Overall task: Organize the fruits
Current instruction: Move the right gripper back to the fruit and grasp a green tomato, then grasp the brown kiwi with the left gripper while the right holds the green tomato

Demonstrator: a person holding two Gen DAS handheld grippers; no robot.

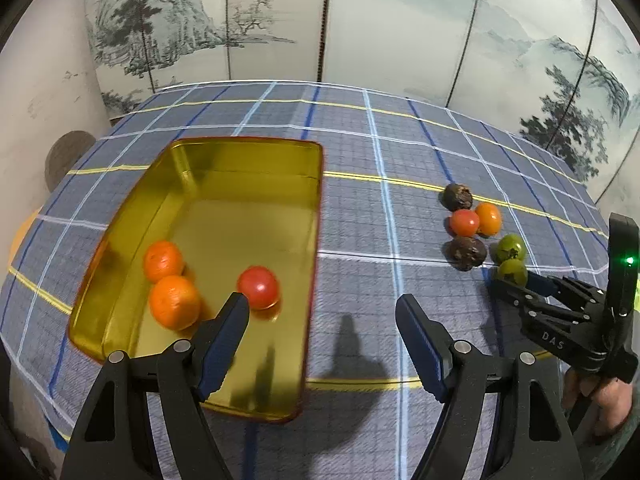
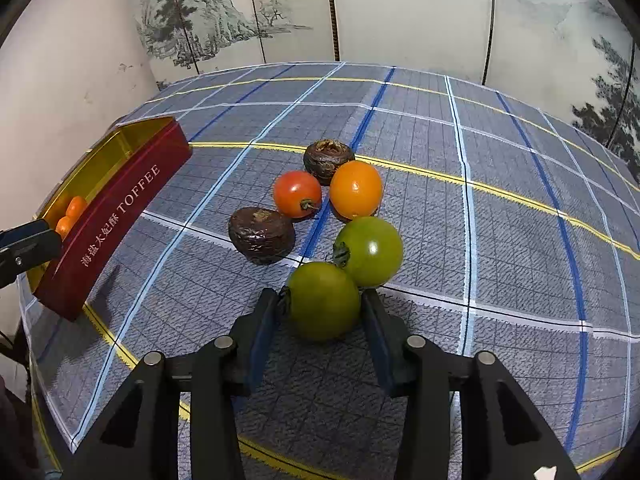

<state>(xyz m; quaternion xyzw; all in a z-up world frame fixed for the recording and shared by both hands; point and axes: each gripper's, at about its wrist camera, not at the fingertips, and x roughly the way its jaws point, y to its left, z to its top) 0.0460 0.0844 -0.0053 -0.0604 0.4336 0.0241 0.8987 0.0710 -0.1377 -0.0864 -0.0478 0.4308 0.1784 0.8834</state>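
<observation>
A gold tin with a red outside holds two oranges and a red tomato. My left gripper is open and empty above the tin's near right edge. On the cloth lie two dark wrinkled fruits, a red tomato, an orange fruit and two green tomatoes. My right gripper has its fingers on both sides of the nearer green tomato, which rests on the cloth.
A blue checked cloth covers the table. A painted folding screen stands behind it. The table's left edge lies just beyond the tin. A hand holds the right gripper.
</observation>
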